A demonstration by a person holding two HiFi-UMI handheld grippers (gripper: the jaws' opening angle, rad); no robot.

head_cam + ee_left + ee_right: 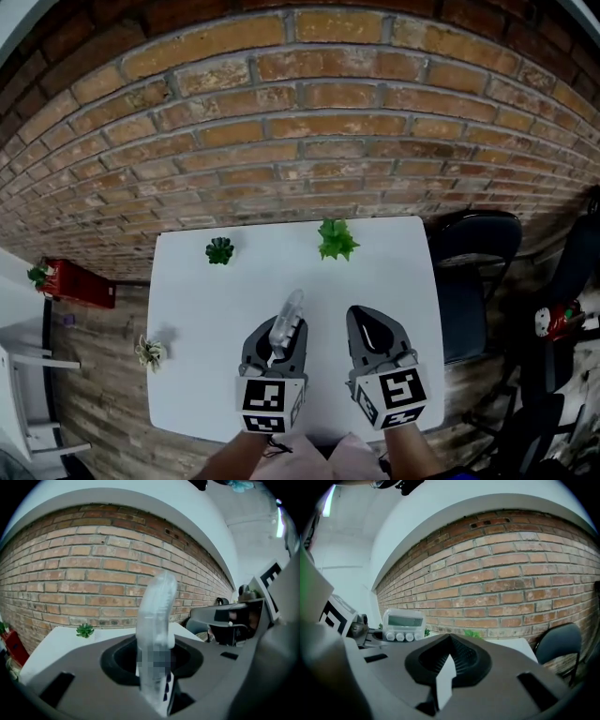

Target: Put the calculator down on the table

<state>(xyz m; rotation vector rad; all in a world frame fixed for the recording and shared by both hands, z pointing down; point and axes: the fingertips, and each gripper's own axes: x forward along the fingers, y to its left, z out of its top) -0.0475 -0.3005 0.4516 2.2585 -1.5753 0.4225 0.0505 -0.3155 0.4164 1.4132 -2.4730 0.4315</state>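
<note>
Left tool [278,342] is gripping the seemingly light, rigid pale plastic calculator [287,314] by its lower end above the white table [187,300]; right tool [367,324] closed, empty.

On my feed a red-brown brick wall [309,112] fills the far side, evenly lit, with white plaster [417,522] above it. A white desk [187,309] stands before the brick on a floor [103,375] of worn wooden planks. A black chair [473,253] sits just beside the desk's right edge. Off to the left I see a red box [82,283] and some white furniture [21,394].
</note>
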